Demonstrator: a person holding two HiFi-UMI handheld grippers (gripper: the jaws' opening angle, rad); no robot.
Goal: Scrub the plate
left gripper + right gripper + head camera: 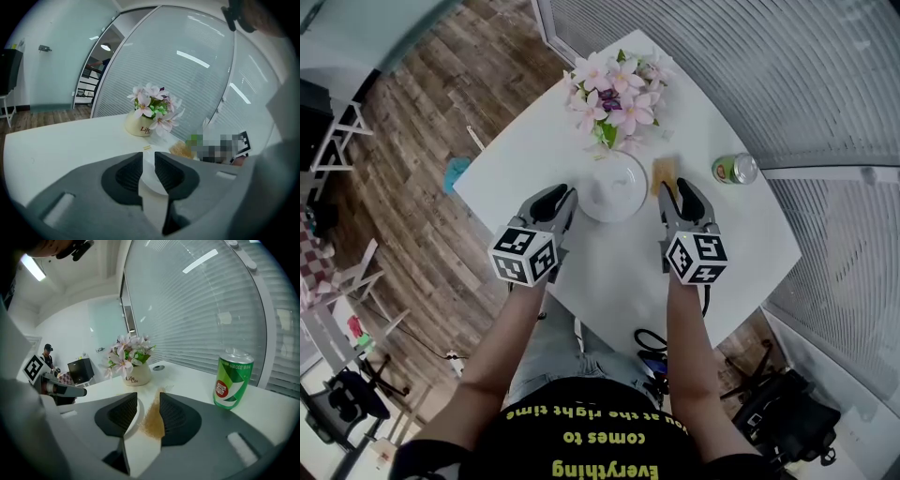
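Plate (612,187) at the middle of the surface (750,244), sponge (664,174) at its 3 o'clock: approach step, with the left gripper (565,200), fingers slightly parted and empty, at the plate's 8 o'clock, and the right gripper (677,191), fingers spread and empty, facing the sponge, probably the next thing to pinch.

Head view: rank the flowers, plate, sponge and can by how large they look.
1. flowers
2. plate
3. can and sponge: they look about alike, so they are left unranked.

White table (750,234) on wood floor (459,84), blinds (769,75) behind
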